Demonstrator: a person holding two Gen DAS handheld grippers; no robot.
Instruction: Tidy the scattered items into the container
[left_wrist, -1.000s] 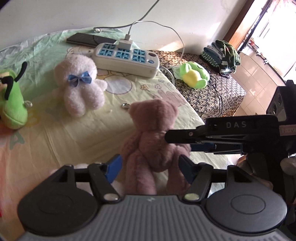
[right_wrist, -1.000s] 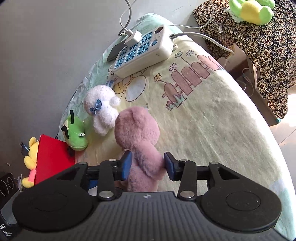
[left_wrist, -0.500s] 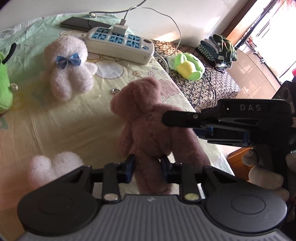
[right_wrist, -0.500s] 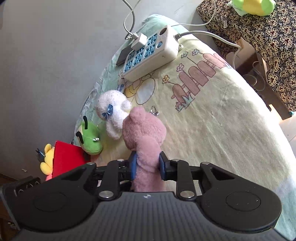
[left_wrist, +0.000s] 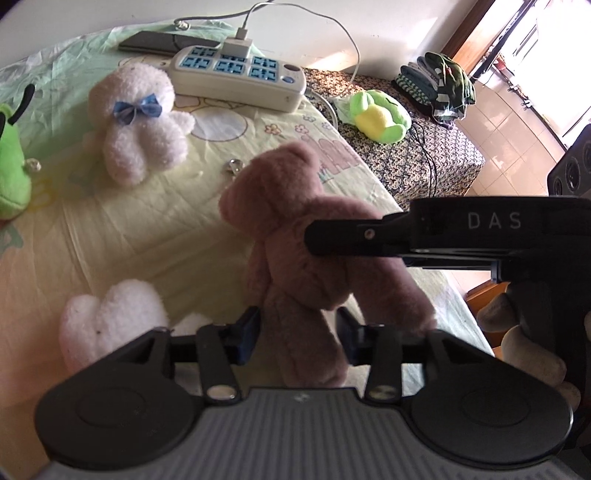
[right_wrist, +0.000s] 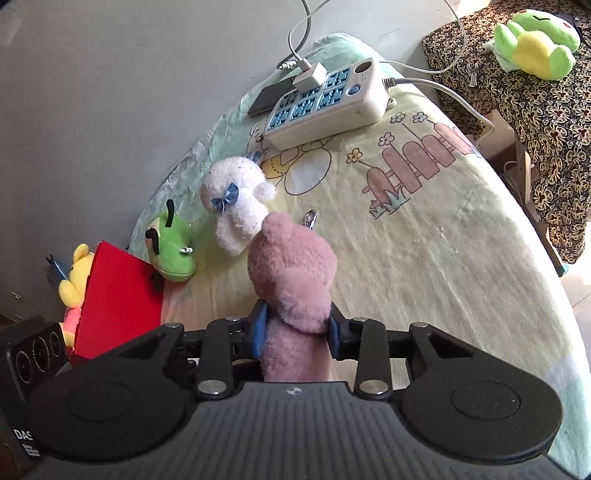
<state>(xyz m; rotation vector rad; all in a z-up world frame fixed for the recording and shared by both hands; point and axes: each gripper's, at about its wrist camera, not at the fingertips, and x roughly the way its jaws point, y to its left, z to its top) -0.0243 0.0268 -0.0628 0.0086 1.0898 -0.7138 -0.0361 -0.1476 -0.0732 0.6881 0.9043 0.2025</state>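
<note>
Left gripper (left_wrist: 298, 334): jaws are opening, standing either side of one leg of the pink plush bear (left_wrist: 295, 236); a gap is showing beside the right pad, so no firm press is evident. Right gripper (right_wrist: 295, 328): jaws are also opening, yet both blue pads are sitting against the bear's body (right_wrist: 291, 280), which is bulging between them. The left view is showing the right gripper reaching in from the right side across the bear's torso, with a person's hand (left_wrist: 532, 343) behind it.

The bear is standing upright over the yellow cartoon-print sheet (right_wrist: 424, 266). Just beyond it a small metal clip (left_wrist: 233, 166) is lying on the sheet. Farther off, a white plush with a blue bow (left_wrist: 136, 122) is lying beside a green plush (right_wrist: 171, 247). A red container (right_wrist: 114, 306) is sitting at the left edge, touching the green plush, with a yellow plush (right_wrist: 75, 277) behind it. A power strip (right_wrist: 325, 103) is resting near the wall.
</note>
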